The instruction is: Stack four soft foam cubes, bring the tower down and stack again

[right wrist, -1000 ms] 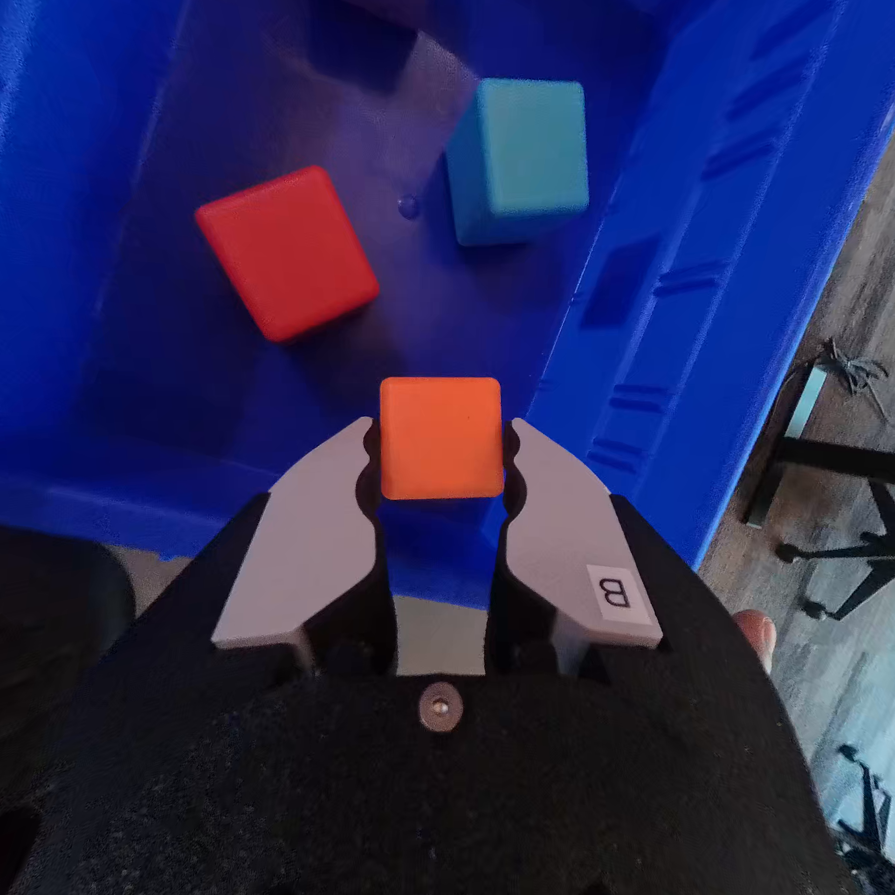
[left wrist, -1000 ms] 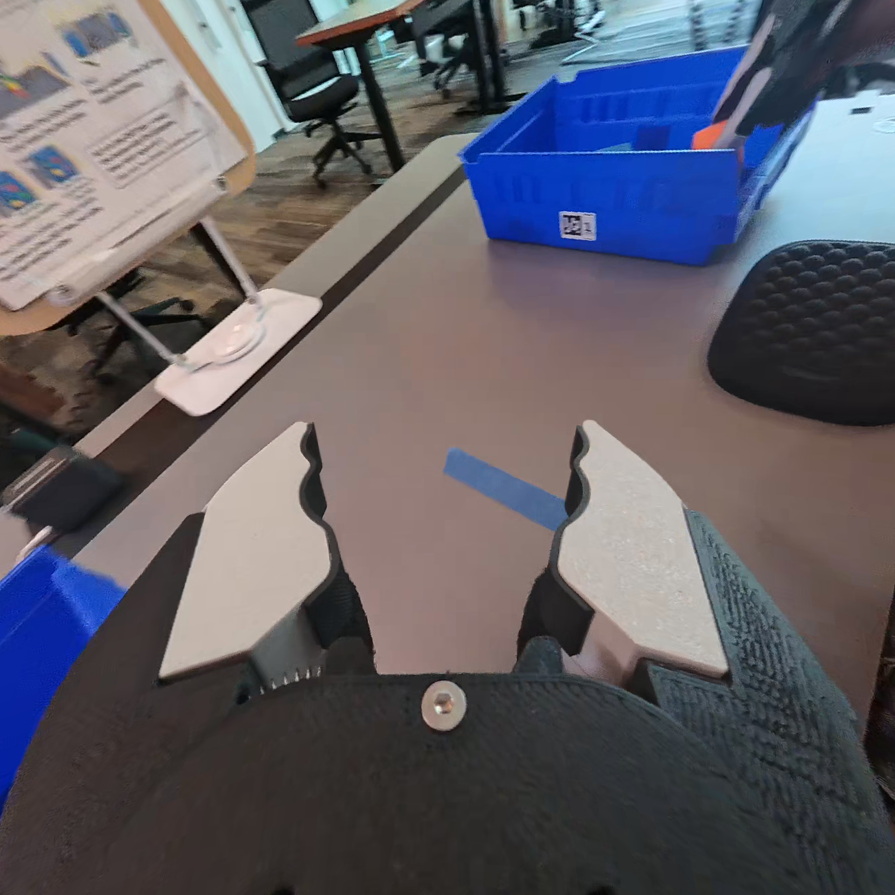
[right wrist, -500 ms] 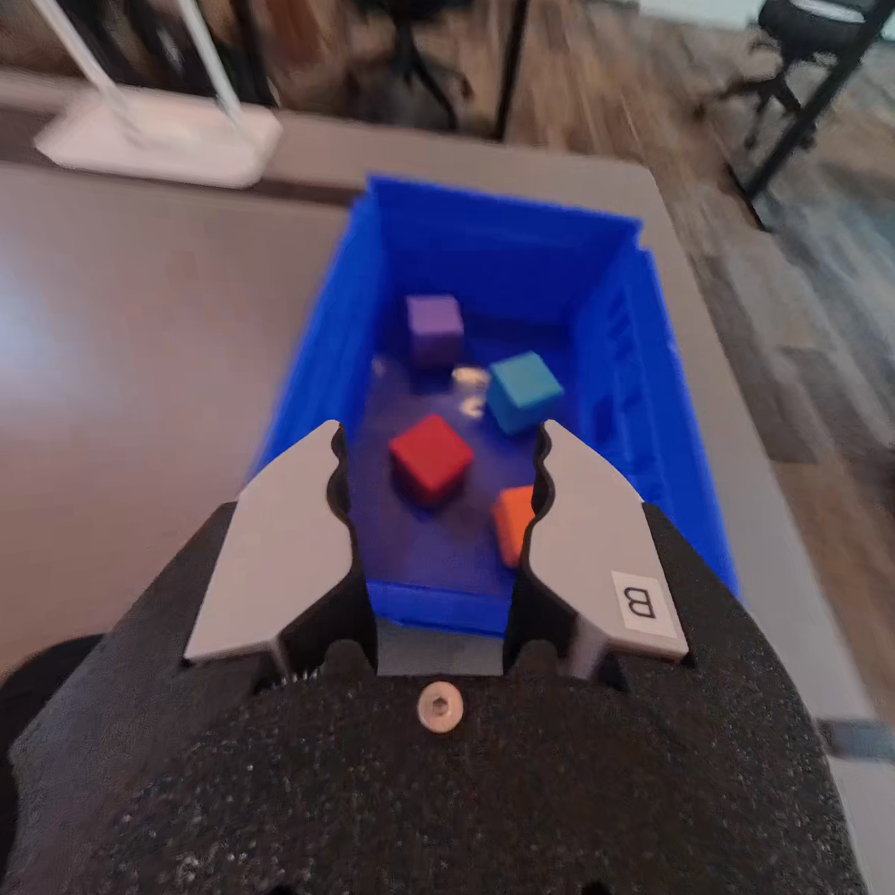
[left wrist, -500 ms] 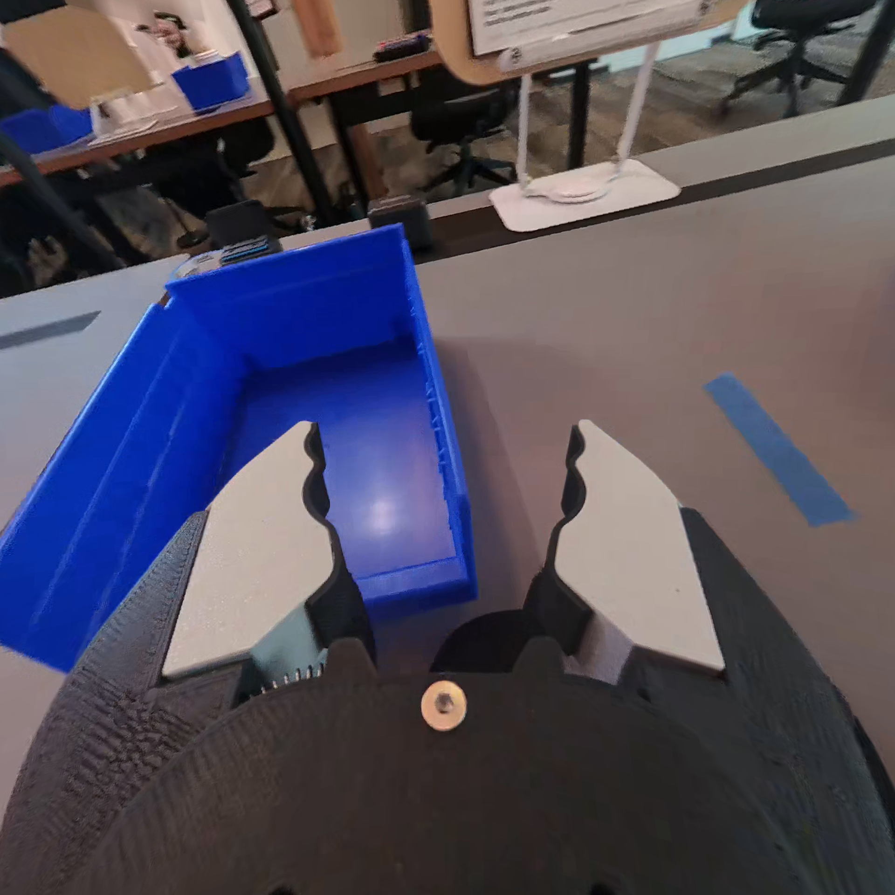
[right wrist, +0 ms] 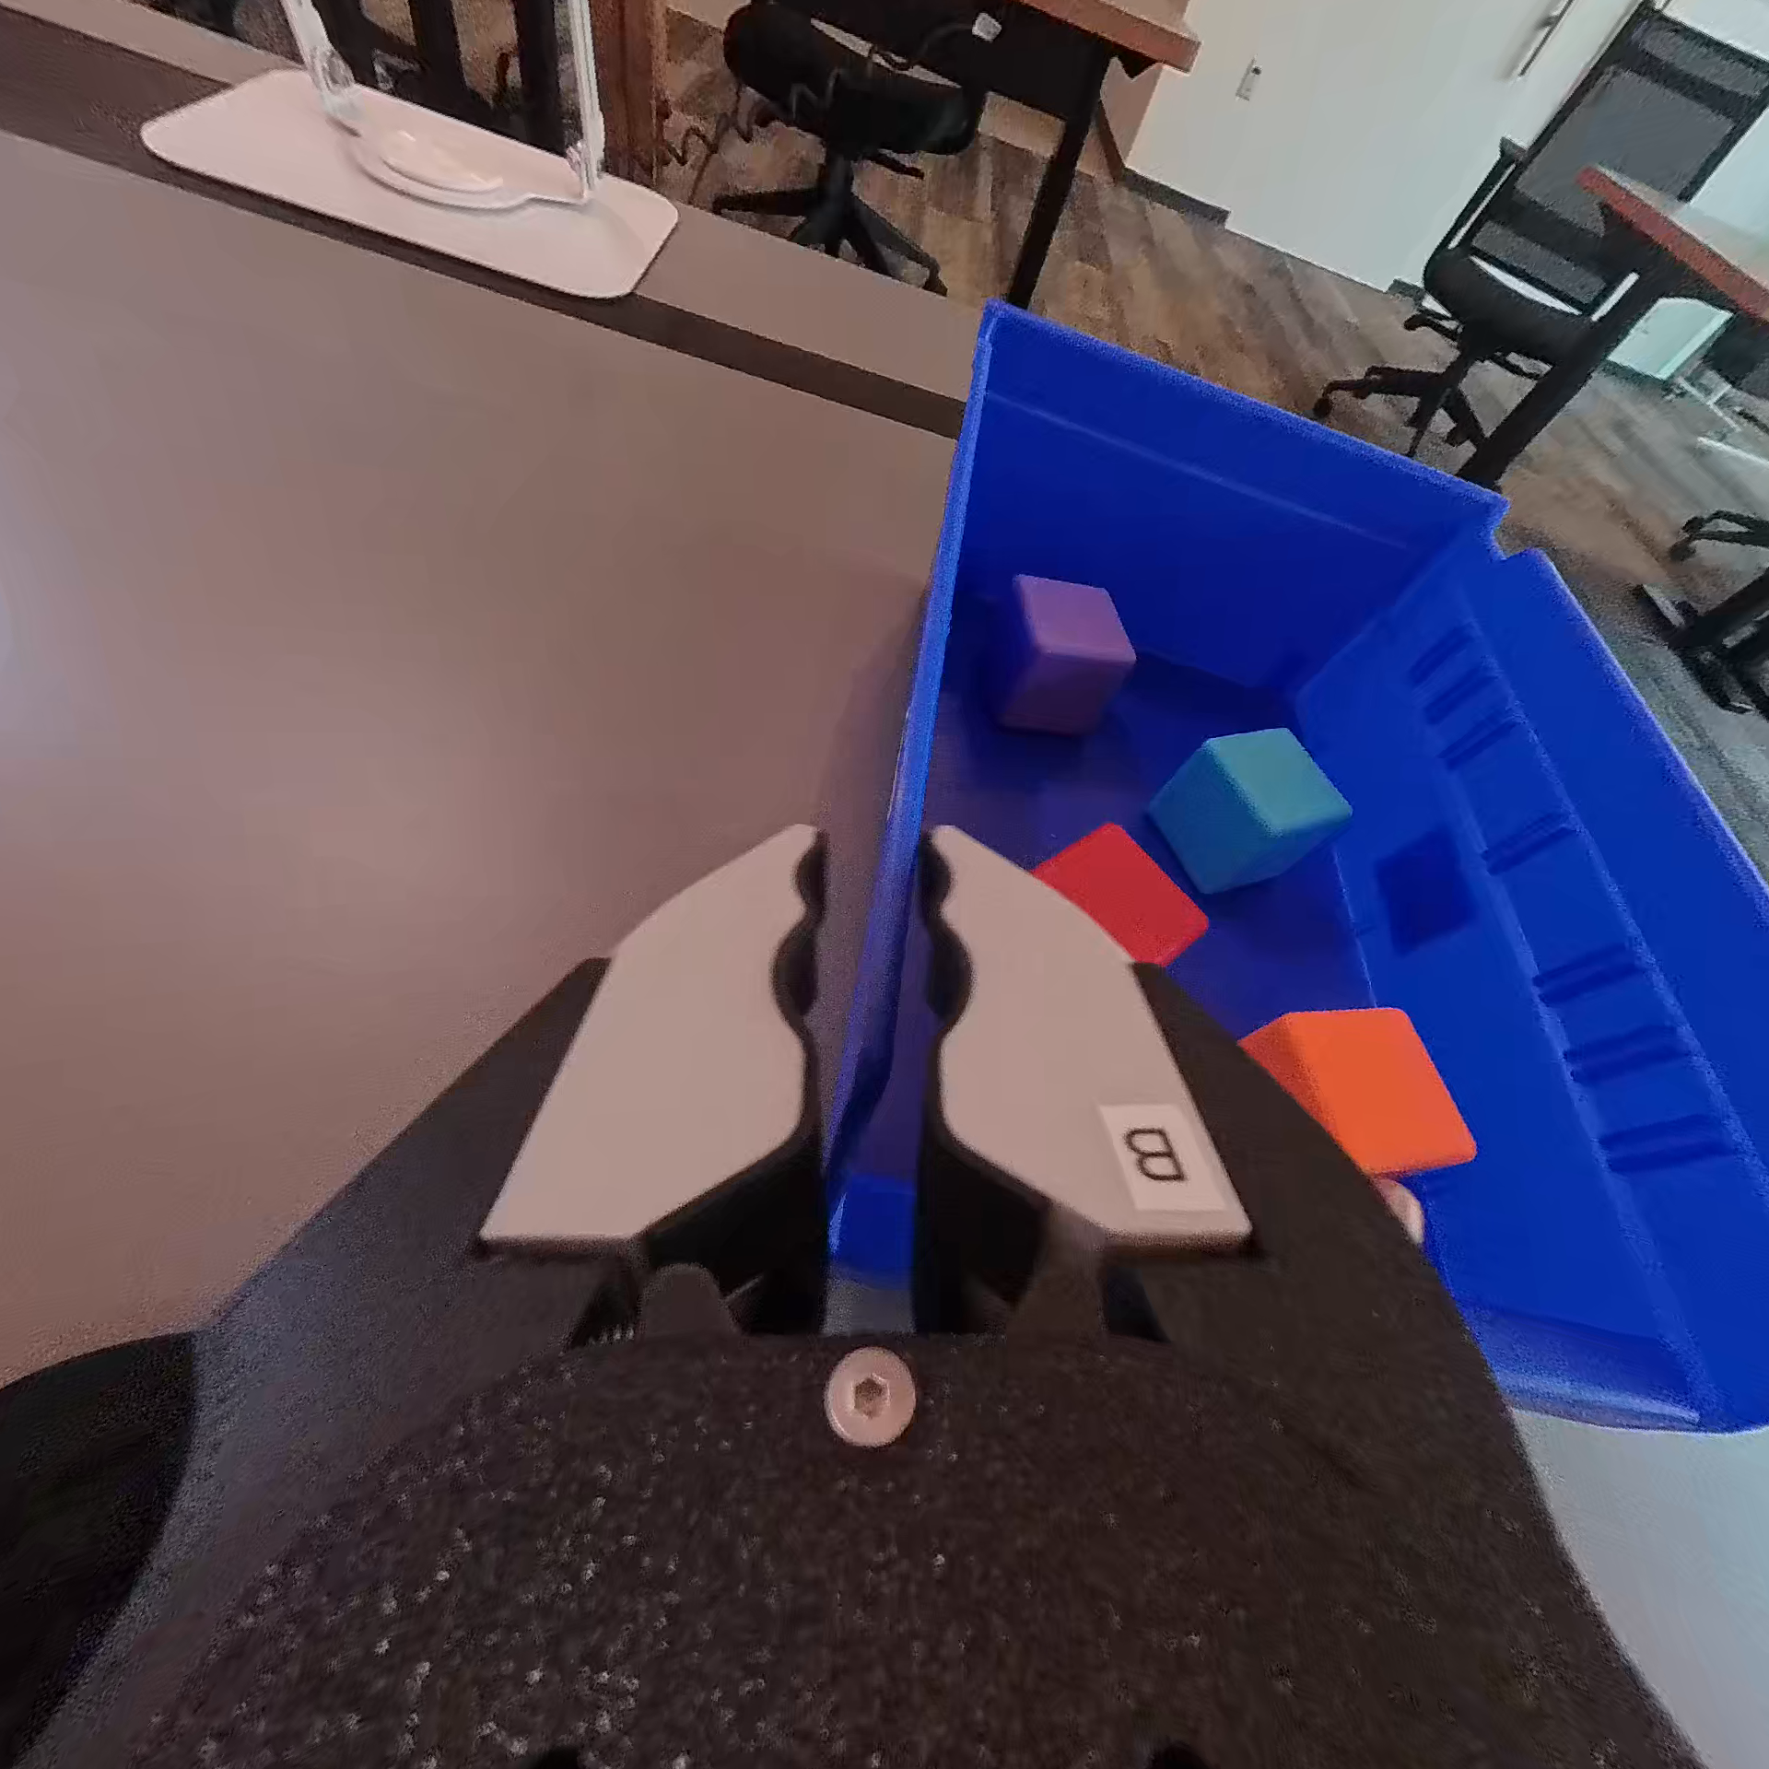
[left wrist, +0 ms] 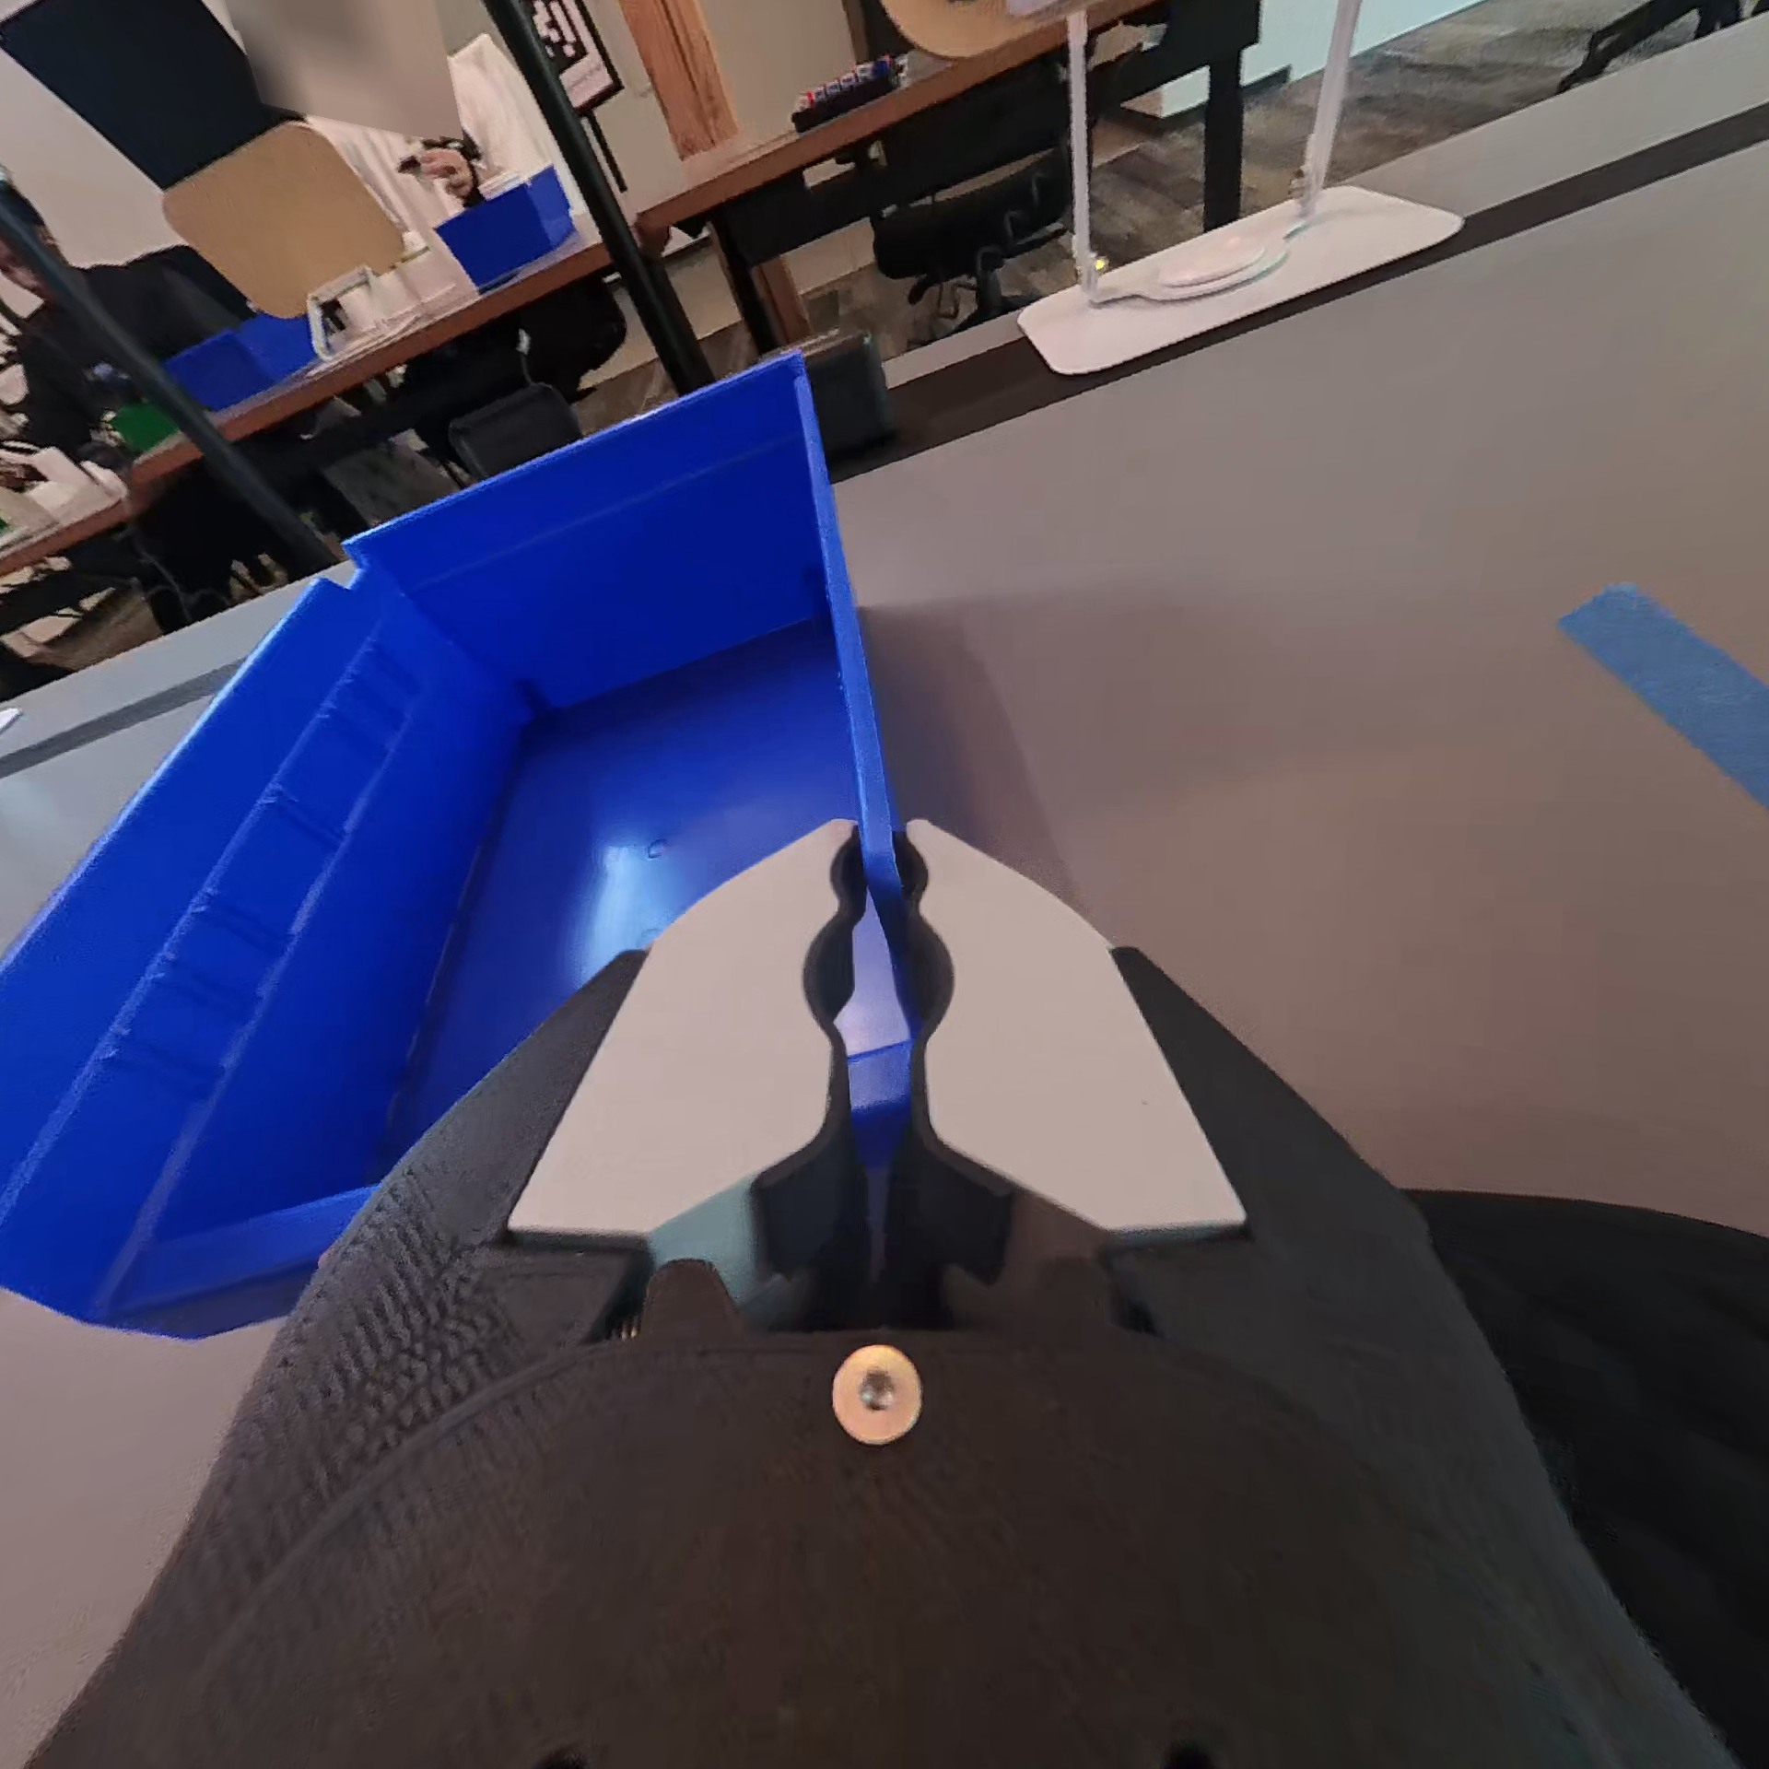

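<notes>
Left wrist view: my left gripper had its grey fingers pinched onto the right side wall of an empty blue plastic bin, one finger inside the bin, one outside, only the thin wall between them. That bin sat on the grey table, nothing in it that I could see. A strip of blue tape lay on the table well off to the right. The white base of a clear stand sat at the far table edge.

Right wrist view: my right gripper was clamped the same way on the left side wall of a second blue plastic bin, with the labelled grey finger inside and the other outside. All four soft foam cubes were loose on that bin's floor, none stacked. The purple foam cube sat in the far left corner and the teal foam cube mid-bin. The red foam cube was just beside my inner finger and partly hidden by it. The orange foam cube was nearest me, against the gripper body. I couldn't tell if the red and teal cubes touched. A fingertip of the person's hand showed at the gripper's right edge. Office chairs stood on the floor past the table.
</notes>
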Tool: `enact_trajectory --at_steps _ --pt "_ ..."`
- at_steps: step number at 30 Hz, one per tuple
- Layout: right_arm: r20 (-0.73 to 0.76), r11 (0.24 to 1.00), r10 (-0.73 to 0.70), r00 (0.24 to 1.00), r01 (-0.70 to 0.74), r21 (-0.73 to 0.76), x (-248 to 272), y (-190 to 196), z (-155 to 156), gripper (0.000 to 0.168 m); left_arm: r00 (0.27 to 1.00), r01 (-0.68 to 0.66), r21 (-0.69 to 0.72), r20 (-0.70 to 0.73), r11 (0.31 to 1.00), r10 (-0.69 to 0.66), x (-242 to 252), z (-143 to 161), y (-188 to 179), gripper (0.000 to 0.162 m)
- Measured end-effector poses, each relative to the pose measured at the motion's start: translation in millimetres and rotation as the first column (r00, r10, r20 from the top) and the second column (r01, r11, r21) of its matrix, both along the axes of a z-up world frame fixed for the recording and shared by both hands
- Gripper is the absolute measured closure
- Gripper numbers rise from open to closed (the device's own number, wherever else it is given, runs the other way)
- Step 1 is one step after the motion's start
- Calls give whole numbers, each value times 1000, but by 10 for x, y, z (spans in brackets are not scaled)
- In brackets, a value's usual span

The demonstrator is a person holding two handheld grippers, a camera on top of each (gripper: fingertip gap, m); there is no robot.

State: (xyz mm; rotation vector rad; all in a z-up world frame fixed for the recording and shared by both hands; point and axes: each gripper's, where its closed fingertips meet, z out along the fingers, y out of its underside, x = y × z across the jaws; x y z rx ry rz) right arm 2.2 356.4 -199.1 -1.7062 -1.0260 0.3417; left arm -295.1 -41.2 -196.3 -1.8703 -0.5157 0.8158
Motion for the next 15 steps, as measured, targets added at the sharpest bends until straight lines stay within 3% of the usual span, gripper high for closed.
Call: enact_trajectory --at_steps 2,9,12,15 --pt "-6 1000 -12 1000 12 2 11 25 -22 165 998 51 39 36 998 -53 17 0 9 157" --pt "-21 997 73 997 -73 -20 -8 17 -27 164 961 268 101 35 958 -273 65 13 -96 155" --pt "-34 991 133 990 -134 -23 -30 15 -26 164 915 399 132 8 908 -403 106 23 -172 156" --pt "-45 977 213 976 -214 -17 -63 23 -25 164 824 561 154 -11 814 -566 196 31 -234 158"
